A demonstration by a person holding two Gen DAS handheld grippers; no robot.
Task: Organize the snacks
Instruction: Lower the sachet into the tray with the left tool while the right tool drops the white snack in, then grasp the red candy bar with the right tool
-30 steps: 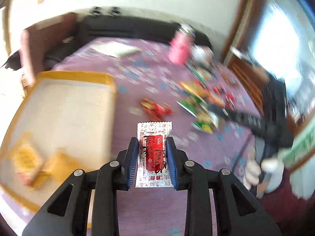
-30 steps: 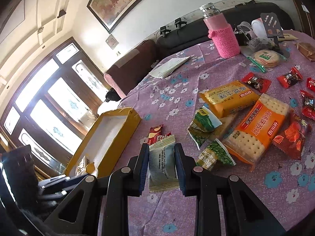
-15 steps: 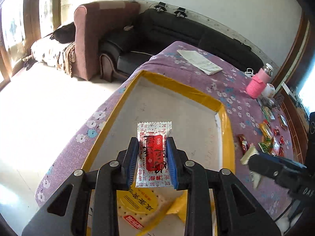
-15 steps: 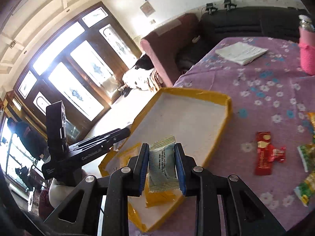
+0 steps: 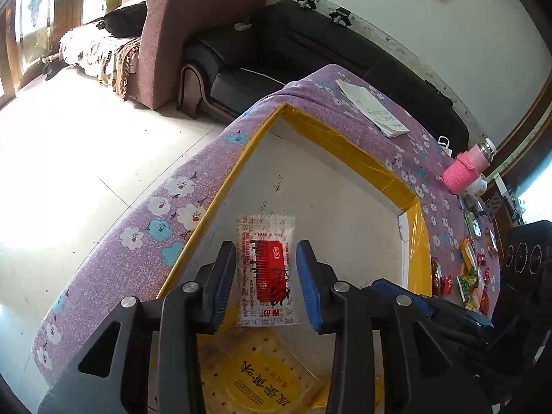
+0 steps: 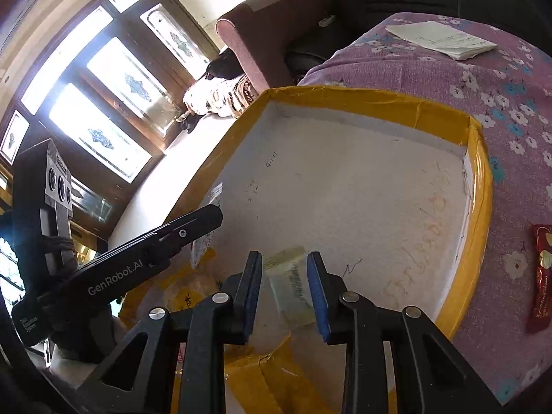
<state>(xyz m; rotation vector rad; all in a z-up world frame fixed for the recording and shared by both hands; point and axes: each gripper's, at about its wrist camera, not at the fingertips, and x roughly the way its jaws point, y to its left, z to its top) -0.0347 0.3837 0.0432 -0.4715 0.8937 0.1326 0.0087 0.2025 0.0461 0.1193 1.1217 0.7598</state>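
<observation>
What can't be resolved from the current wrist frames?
- Left wrist view: whether the red-and-white packet is in contact with the blue pads; a gap shows on both sides.
- Right wrist view: the pale packet is motion-blurred, so its print and whether it is touching a pad cannot be made out.
- Both views: the yellow tray's near end and the cracker pack are blocked by gripper bodies.
- Left wrist view: the loose snacks at the right edge are too small to identify.

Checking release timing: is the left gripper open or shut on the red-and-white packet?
Open: left gripper shows gaps between both pads and the red-and-white packet.
</observation>
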